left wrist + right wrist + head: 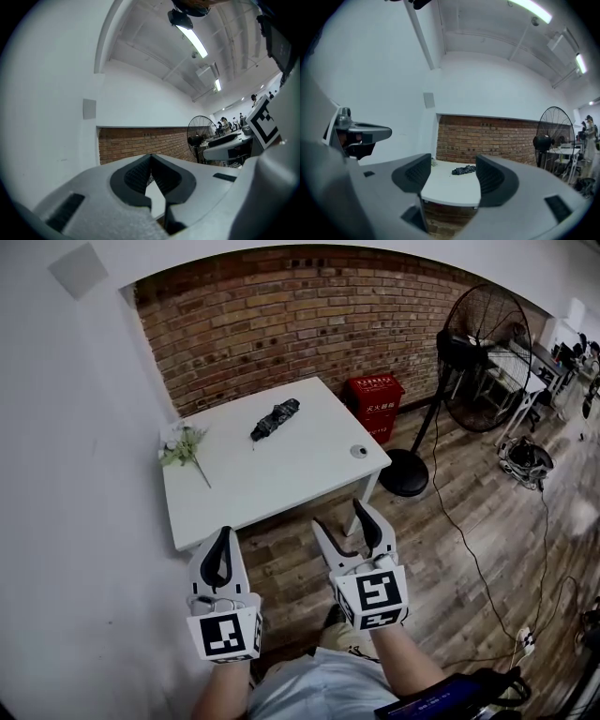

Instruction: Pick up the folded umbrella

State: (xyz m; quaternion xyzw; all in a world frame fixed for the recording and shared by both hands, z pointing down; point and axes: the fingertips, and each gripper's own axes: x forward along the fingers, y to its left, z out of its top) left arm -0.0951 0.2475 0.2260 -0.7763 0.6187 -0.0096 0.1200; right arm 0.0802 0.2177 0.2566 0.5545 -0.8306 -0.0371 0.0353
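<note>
The folded black umbrella (pixel 275 419) lies on the far part of the white table (pixel 281 474), near the brick wall; in the right gripper view the umbrella (pixel 463 170) shows small between the jaws, far ahead. My left gripper (pixel 218 552) hovers in front of the table's near left corner with its jaws shut and nothing in them. My right gripper (pixel 346 531) is held beside it, below the table's near edge, jaws open and empty. Both are well short of the umbrella.
A sprig of artificial flowers (pixel 186 450) lies at the table's left edge and a small round object (pixel 359 451) near its right edge. A red box (pixel 375 404) and a standing fan (pixel 480 343) are right of the table. Cables trail over the wooden floor (pixel 469 549).
</note>
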